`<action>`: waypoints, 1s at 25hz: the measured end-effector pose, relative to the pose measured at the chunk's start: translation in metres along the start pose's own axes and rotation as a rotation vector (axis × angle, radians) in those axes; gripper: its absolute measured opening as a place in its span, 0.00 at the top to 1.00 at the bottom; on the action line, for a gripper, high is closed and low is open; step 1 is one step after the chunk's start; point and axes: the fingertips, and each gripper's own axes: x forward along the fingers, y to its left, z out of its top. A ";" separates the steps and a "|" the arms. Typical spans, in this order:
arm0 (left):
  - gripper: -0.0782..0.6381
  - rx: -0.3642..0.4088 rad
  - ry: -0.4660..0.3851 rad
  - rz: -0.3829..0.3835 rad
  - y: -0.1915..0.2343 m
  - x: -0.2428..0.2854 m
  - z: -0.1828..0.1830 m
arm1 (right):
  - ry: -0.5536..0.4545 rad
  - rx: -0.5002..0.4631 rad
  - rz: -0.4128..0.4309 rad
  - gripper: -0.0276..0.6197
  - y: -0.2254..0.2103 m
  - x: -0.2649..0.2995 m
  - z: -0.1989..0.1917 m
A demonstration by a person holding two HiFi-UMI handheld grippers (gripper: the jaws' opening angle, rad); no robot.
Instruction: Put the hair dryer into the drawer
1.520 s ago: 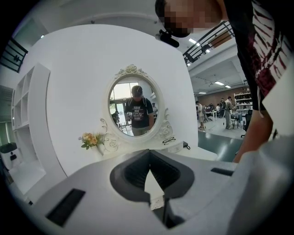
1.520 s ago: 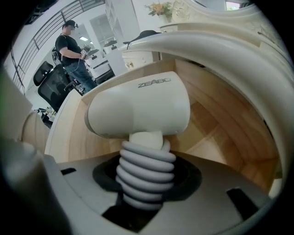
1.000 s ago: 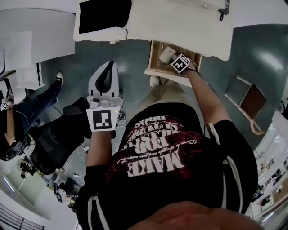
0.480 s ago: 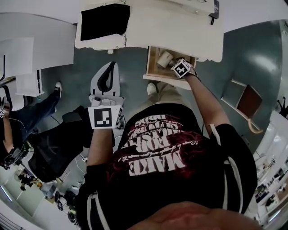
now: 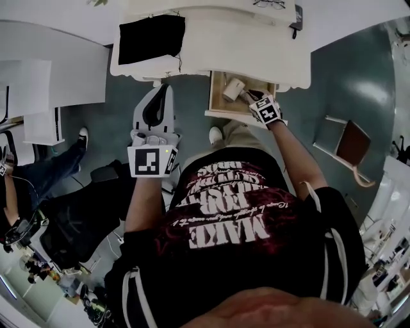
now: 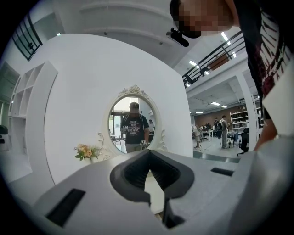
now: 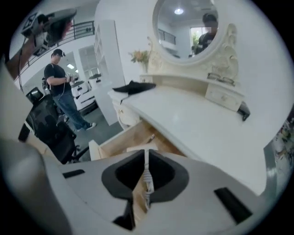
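Note:
The pale hair dryer (image 5: 232, 88) lies inside the open wooden drawer (image 5: 216, 97) under the white vanity. My right gripper (image 5: 251, 98) hangs over the drawer's front right part, pointing steeply down. Its jaws are closing to a narrow slit. A thin white ribbed strand, seemingly the dryer's cord (image 7: 147, 186), runs between them in the right gripper view (image 7: 146, 151). My left gripper (image 5: 160, 91) floats over the floor left of the drawer, roughly level, shut and empty. The left gripper view shows its tips (image 6: 149, 153) aimed at the vanity.
The vanity top (image 5: 256, 38) holds a black cloth (image 5: 150, 38), glasses (image 5: 269, 4) and a dark object (image 5: 296, 18). An oval mirror (image 6: 133, 121) and flowers (image 6: 85, 151) stand behind. A black office chair (image 5: 70, 218) and another person (image 5: 45, 173) are left; a seat (image 5: 349, 144) is right.
My right gripper has risen out of the drawer and drawn back toward its front edge, leaving the dryer lying inside. The left gripper has lifted a little.

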 end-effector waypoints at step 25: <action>0.89 0.040 -0.114 -0.112 -0.036 -0.014 0.054 | -0.691 0.062 -0.163 0.95 -0.001 -0.320 0.186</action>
